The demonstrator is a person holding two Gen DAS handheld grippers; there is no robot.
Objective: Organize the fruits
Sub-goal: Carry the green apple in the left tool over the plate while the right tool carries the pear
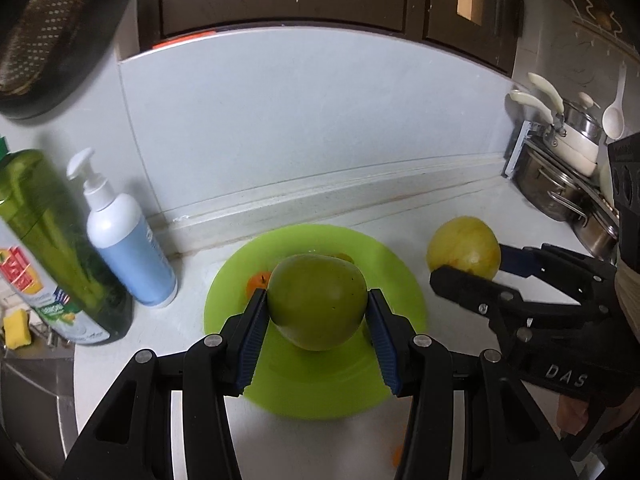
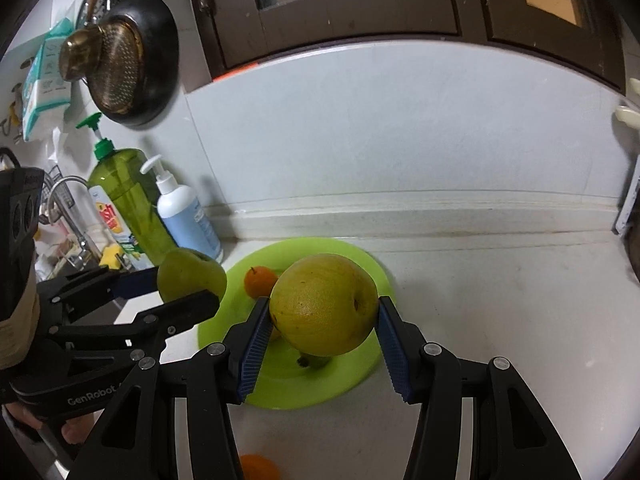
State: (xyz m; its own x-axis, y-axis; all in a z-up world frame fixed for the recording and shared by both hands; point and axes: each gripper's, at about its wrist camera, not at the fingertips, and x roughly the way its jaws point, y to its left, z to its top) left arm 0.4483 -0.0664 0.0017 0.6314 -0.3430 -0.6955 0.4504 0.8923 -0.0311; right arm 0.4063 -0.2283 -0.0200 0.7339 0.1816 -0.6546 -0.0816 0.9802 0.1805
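My left gripper [image 1: 317, 312] tilts downward, its blue pads [image 1: 252, 336] pressed against both sides of a green fruit [image 1: 318, 300]. My right gripper [image 2: 324, 320] (tilted much the same) clamps a yellow-green fruit [image 2: 324, 304], and both sit side by side.

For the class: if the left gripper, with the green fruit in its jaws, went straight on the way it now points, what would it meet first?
Probably the green plate: the left gripper points down at it, holding the green fruit. A small orange lies just left of that line; depth is uncertain.
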